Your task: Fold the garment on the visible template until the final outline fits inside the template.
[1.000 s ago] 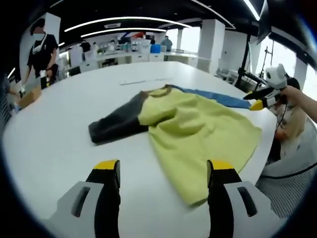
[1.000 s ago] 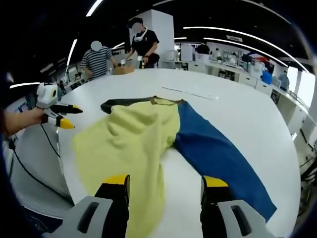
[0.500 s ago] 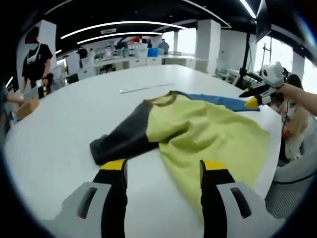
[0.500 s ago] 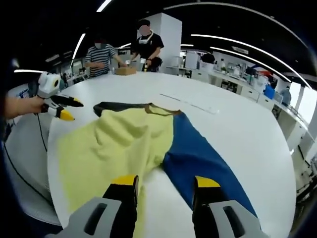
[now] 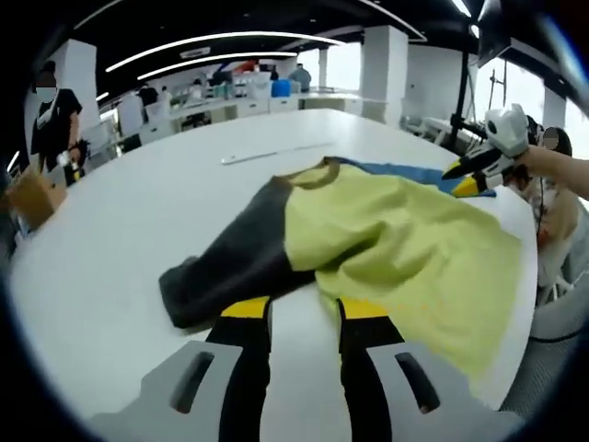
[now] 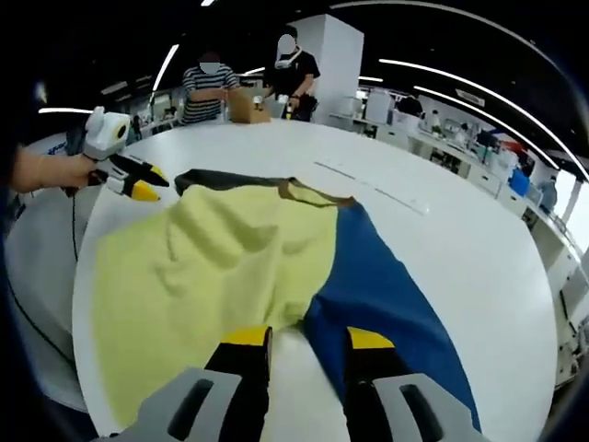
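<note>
A shirt lies crumpled on the round white table (image 5: 110, 230), with a yellow body (image 5: 405, 249), a dark grey sleeve (image 5: 230, 262) and a blue sleeve (image 5: 405, 173). My left gripper (image 5: 305, 310) sits low at the spot where the grey sleeve meets the yellow body, open with a narrow gap. My right gripper (image 6: 307, 338) is at the junction of the yellow body (image 6: 212, 267) and the blue sleeve (image 6: 377, 285), also open and narrow. In the left gripper view the right gripper (image 5: 479, 170) is past the shirt's far side. In the right gripper view the left gripper (image 6: 129, 175) is held by a hand.
A thin pale strip (image 5: 276, 152) lies on the table beyond the collar (image 6: 317, 195). The table edge (image 5: 529, 267) runs close to the yellow hem. Two people (image 6: 294, 74) stand by a cardboard box (image 6: 244, 106) at the far side. Desks fill the room behind.
Both grippers have dropped and come in to the shirt, left toward the grey sleeve's armpit, right toward the blue sleeve's. The jaws of both have narrowed from wide open.
</note>
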